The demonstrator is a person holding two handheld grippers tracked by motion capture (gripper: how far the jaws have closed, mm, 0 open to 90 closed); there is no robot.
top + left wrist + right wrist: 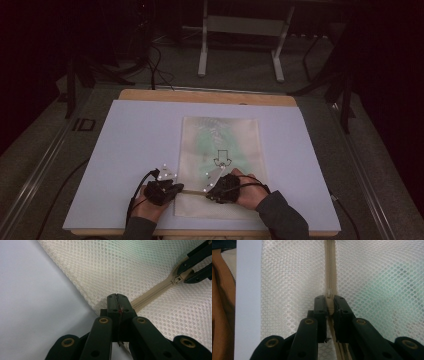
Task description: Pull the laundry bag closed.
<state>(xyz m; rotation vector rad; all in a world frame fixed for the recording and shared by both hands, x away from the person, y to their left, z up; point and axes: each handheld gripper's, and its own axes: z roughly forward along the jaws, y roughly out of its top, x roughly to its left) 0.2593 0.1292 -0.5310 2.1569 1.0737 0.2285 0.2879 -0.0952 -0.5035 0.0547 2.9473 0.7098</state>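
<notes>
A white mesh bag (220,145) lies flat on the white board, with something green showing through it. A beige zipper (193,191) runs across its near end. My left gripper (180,189) is shut on the bag's left edge, at the zipper's end (136,303), its jaws pressed together (117,301). My right gripper (208,193) is shut on the zipper pull (328,293), with the jaws close on either side (329,301). In the left gripper view the right gripper (192,271) holds the slider (178,279) farther along the zipper.
The white board (130,150) rests on a wooden table (200,96); its edge (248,290) lies just beside the bag. A black arrow-shaped mark (222,157) shows on the bag. A white table frame (240,30) stands on the floor beyond.
</notes>
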